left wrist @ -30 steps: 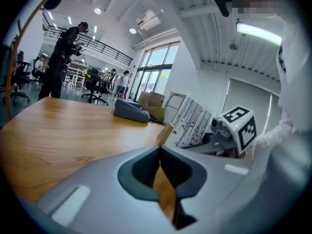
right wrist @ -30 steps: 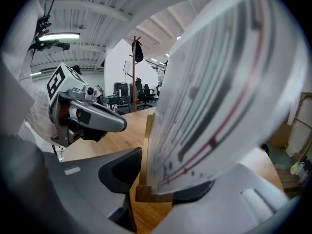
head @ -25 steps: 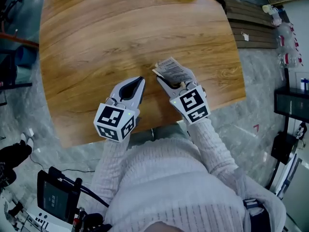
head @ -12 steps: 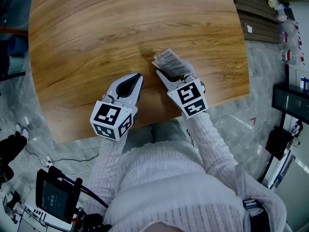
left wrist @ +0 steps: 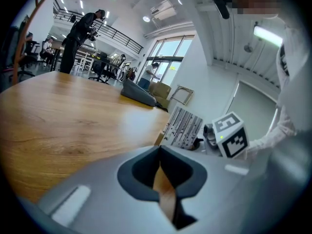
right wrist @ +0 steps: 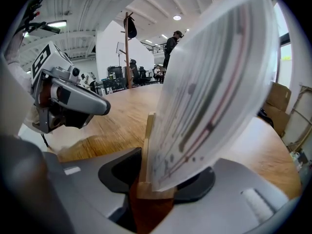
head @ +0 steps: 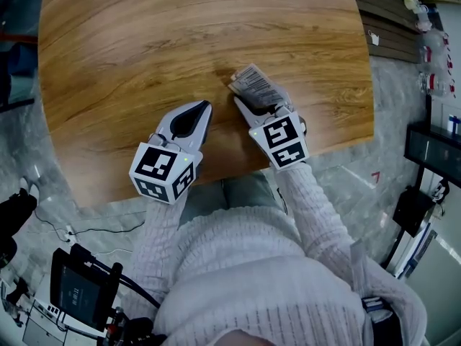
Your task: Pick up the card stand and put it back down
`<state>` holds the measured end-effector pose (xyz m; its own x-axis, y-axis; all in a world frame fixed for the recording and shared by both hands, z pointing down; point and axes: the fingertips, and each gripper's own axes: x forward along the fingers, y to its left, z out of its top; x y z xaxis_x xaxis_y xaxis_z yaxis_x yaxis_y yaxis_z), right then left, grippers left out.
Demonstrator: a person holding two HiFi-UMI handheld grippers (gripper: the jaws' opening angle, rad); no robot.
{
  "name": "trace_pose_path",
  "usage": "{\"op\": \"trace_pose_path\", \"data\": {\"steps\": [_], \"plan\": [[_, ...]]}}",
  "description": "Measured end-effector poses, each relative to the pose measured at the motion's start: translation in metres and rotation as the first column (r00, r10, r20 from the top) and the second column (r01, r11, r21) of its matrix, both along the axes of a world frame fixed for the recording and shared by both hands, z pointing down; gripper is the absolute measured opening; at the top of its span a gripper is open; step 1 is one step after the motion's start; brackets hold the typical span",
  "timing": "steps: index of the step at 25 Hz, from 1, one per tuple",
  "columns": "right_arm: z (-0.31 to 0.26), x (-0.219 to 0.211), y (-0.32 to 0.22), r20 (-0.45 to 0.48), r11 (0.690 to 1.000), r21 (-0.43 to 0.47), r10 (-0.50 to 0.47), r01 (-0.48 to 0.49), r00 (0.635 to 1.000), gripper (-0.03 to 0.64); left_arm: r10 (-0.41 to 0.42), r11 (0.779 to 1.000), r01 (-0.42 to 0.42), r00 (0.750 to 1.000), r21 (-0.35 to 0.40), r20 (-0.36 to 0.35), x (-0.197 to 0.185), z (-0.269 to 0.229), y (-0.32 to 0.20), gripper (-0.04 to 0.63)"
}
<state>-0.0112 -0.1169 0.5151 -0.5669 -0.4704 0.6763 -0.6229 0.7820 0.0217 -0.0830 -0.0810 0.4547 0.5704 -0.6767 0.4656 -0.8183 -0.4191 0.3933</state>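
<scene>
The card stand (head: 253, 86) is a small wooden base carrying a printed card with black bars. My right gripper (head: 258, 109) is shut on it near the front right of the wooden table (head: 144, 34). In the right gripper view the wooden base (right wrist: 146, 150) sits clamped between the jaws of the right gripper (right wrist: 146, 182), and the card (right wrist: 214, 82) fills the picture above. Whether the base touches the table I cannot tell. My left gripper (head: 206, 109) lies to its left, shut and holding nothing. The left gripper view shows the left gripper (left wrist: 160, 151), and beyond it the card stand (left wrist: 183, 127).
The table's front edge (head: 216, 177) runs just under both grippers, with the person's white sweater (head: 245, 265) behind it. A dark flat object (left wrist: 139, 92) lies at the table's far side. Equipment (head: 79, 290) stands on the floor at lower left.
The head view has shifted a little over the table. The right gripper keeps its grip on the card stand, and the left gripper stays shut beside it.
</scene>
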Motion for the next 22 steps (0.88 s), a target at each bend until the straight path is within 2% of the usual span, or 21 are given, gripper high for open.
{"op": "trace_pose_path", "data": {"steps": [4, 9, 15, 22], "plan": [[-0.001, -0.003, -0.002, 0.004, 1.000, 0.020, 0.002, -0.002, 1.000, 0.198, 0.002, 1.000, -0.002, 1.000, 0.001, 0.000, 0.001, -0.002, -0.001, 0.008], [0.002, 0.000, -0.003, 0.064, 0.999, 0.020, 0.048, -0.050, 0.997, 0.319, 0.007, 1.000, -0.007, 1.000, 0.010, 0.000, 0.006, -0.004, -0.007, 0.008], [-0.004, 0.021, 0.004, 0.113, 0.992, -0.034, 0.124, -0.121, 0.986, 0.321, 0.007, 0.999, -0.007, 1.000, 0.036, 0.004, 0.005, -0.009, -0.015, 0.008], [-0.037, 0.042, 0.005, 0.209, 0.982, 0.010, 0.185, -0.191, 0.960, 0.319, 0.040, 0.994, -0.043, 0.999, 0.097, 0.027, 0.009, -0.014, -0.029, 0.008]]}}
